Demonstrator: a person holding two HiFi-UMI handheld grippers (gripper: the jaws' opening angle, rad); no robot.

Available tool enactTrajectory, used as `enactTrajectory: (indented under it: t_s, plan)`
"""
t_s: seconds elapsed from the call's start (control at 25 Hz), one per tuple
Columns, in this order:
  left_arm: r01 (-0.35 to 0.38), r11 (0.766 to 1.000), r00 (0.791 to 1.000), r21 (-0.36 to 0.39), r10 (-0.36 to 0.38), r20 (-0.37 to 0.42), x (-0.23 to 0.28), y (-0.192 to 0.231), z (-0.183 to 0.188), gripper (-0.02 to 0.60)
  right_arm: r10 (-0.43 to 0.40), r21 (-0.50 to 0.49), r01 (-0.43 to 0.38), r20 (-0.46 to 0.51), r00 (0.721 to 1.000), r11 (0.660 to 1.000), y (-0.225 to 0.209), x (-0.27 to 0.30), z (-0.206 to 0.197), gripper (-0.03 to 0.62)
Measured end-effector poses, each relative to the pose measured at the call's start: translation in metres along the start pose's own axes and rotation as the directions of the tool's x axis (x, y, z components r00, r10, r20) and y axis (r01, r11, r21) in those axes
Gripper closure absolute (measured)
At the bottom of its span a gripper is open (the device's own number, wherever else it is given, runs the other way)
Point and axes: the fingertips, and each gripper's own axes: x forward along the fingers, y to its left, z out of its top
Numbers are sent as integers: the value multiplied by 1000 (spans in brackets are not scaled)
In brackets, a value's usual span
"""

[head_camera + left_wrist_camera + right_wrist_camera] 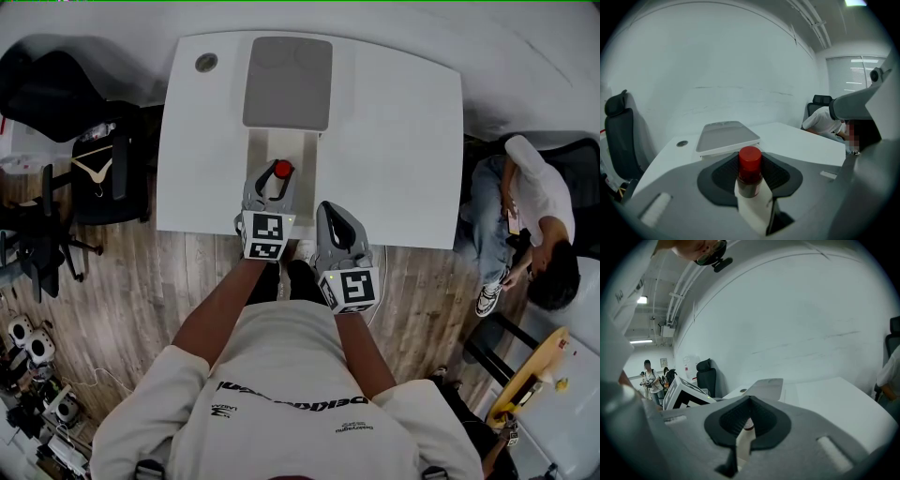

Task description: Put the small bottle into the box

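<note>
Over the box (302, 155), it looks like only the release remains.
Left gripper (277, 184) pinches the small bottle (282, 170) at the lid's (287, 82) six o'clock; right gripper (333, 212) pressed together.

Head view: high above person (281, 412), looks steeply down; whole tabletop (394, 141) in frame, left hand-held gripper (275, 180) and right hand-held gripper (331, 210) at near edge. Left gripper view: low, close behind own jaws, faces across tabletop to grey lid (727, 136) and wall (717, 70). Right gripper view: same low set, further right, faces same way. All three share tabletop, grey lid.
</note>
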Motion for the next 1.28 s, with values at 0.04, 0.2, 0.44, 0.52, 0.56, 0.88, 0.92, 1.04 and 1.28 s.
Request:
enactTrajectory:
  t_s: [0.04,0.2,0.44,0.52,0.56,0.88,0.92,1.04,1.28]
  plan:
    - [0,1000,1000,-1,0,-1,1,0,0,431,0,1,0,-1,1000,1000,0,0,-1,595]
    - [-4,1000,1000,-4,4,-6,3,1,-1,431,1,2,-1,2,1000,1000,0,1,0,595]
    - [-7,1000,1000,-10,7,-10,6,0,-1,431,7,1,-7,1,1000,1000,-1,0,1,595]
    - [-7,1000,1000,-15,7,-13,7,2,-2,431,7,-2,-7,2,1000,1000,0,1,2,595]
    - [-6,1000,1000,-18,6,-16,7,2,-3,431,5,-2,-5,1,1000,1000,0,0,1,595]
    - [-13,999,1000,-38,12,-28,11,0,-7,431,11,-5,-11,-6,1000,1000,-3,-3,-1,595]
    - [-14,999,999,-42,13,-31,11,0,-8,431,12,-6,-12,-6,1000,1000,-3,-3,-2,595]
    - [-11,999,999,-39,9,-35,12,1,-10,431,12,-10,-12,-11,1000,1000,-1,-1,-3,595]
    - [-5,1000,999,-25,4,-48,9,-4,-17,431,12,-10,-12,-11,1000,1000,-1,-1,-3,595]
